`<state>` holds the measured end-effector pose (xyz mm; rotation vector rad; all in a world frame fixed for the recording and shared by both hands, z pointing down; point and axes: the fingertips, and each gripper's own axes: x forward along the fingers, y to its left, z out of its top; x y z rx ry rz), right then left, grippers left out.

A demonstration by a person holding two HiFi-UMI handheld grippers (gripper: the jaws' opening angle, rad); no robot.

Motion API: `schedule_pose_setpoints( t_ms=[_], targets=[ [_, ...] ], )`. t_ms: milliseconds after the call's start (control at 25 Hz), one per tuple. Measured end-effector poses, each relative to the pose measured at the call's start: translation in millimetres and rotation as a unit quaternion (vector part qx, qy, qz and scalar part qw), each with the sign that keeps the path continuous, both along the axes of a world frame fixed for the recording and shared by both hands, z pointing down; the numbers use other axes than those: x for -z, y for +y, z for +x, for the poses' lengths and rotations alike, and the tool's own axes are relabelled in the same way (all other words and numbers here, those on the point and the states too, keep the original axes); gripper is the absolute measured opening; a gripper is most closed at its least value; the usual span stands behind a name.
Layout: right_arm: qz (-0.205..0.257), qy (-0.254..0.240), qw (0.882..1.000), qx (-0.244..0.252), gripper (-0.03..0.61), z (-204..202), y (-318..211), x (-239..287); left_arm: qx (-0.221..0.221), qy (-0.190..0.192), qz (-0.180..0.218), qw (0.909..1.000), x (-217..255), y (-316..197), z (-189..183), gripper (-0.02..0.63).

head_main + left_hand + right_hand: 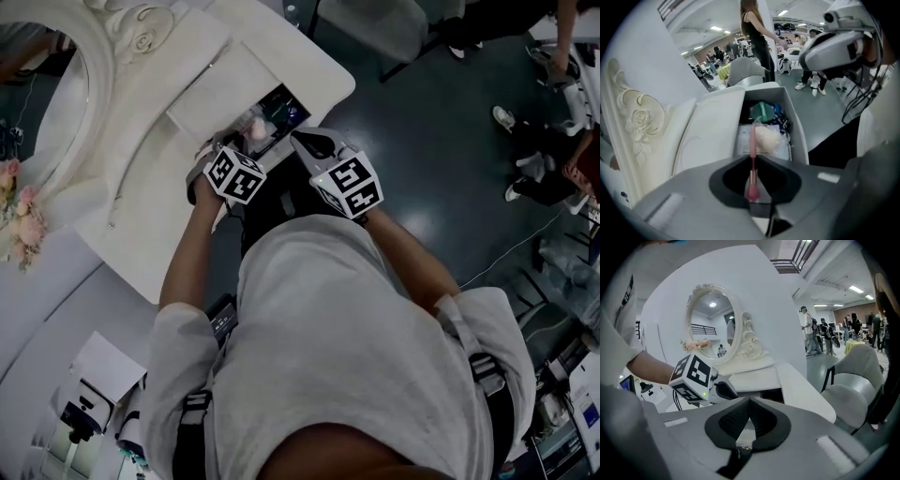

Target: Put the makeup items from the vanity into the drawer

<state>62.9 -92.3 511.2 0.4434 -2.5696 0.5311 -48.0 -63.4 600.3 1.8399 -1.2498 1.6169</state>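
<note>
The white vanity (pixel 141 122) has its drawer (pixel 274 112) pulled open. Inside it lie a teal item (pixel 761 111) and a cream puff in a clear bag (pixel 768 139). My left gripper (pixel 753 172) hangs over the drawer's near end, shut on a slim pink makeup stick (pixel 752 140) that points along the jaws toward the drawer. In the head view its marker cube (pixel 234 176) sits left of the drawer. My right gripper (pixel 749 405) is shut with nothing between its pads, just right of the left one (pixel 691 377) and beside the drawer (pixel 772 393).
An ornate oval mirror (pixel 710 324) stands at the vanity's back, with pink flowers (pixel 21 214) at its left. A grey chair (pixel 855 392) is to the right of the vanity. Several people stand and sit across the dark floor (pixel 441 141).
</note>
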Motion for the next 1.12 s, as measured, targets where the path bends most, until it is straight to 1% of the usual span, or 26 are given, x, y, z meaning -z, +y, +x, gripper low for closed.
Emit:
schedule_pose_setpoints(
  t_ms=[160, 320, 480, 640, 760, 840, 880, 920, 1000, 1040, 1120],
  targets=[
    [-0.002, -0.005, 1.000, 0.016, -0.001, 3.2, -9.9, -3.3, 0.040, -0.008, -0.010, 0.9991, -7.5, -5.0, -4.2, 0.046],
    [-0.002, -0.013, 1.000, 0.023, 0.000, 8.2, -19.8, -2.0, 0.059, -0.021, -0.007, 0.9980, -10.1, -9.5, -0.1, 0.048],
    [-0.007, -0.020, 0.999, 0.033, 0.000, 5.3, -23.5, -3.3, 0.082, -0.029, 0.011, 0.9961, -8.2, -14.2, -1.0, 0.080],
    [-0.004, -0.024, 0.999, 0.047, 0.000, -3.7, -23.0, -5.4, 0.107, -0.017, 0.029, 0.9937, -1.3, -16.1, -0.9, 0.092],
    [0.001, -0.029, 0.998, 0.056, 0.000, -11.4, -18.4, -4.4, 0.133, -0.010, 0.056, 0.9895, 10.5, -11.4, -1.0, 0.092],
    [0.003, -0.029, 0.998, 0.061, 0.000, -14.6, -9.4, -2.2, 0.163, 0.004, 0.085, 0.9830, 25.6, -5.2, 0.6, 0.090],
    [0.004, -0.030, 0.997, 0.064, 0.000, -18.1, -5.4, 0.3, 0.183, 0.010, 0.105, 0.9774, 36.4, -3.7, -1.3, 0.083],
    [0.006, -0.033, 0.997, 0.068, 0.000, -23.2, -2.1, 3.9, 0.206, 0.013, 0.129, 0.9699, 49.0, -3.7, -5.6, 0.059],
    [0.014, -0.043, 0.996, 0.074, 0.000, -36.4, 2.3, 13.1, 0.248, 0.010, 0.181, 0.9517, 76.8, -7.5, -16.5, 0.015],
    [0.018, -0.048, 0.996, 0.077, 0.000, -43.5, 4.2, 18.1, 0.259, 0.007, 0.206, 0.9434, 90.4, -10.1, -20.6, 0.003],
    [0.028, -0.060, 0.994, 0.083, 0.000, -56.0, 8.5, 29.2, 0.265, 0.006, 0.252, 0.9308, 114.1, -13.3, -23.7, 0.003]
  ],
)
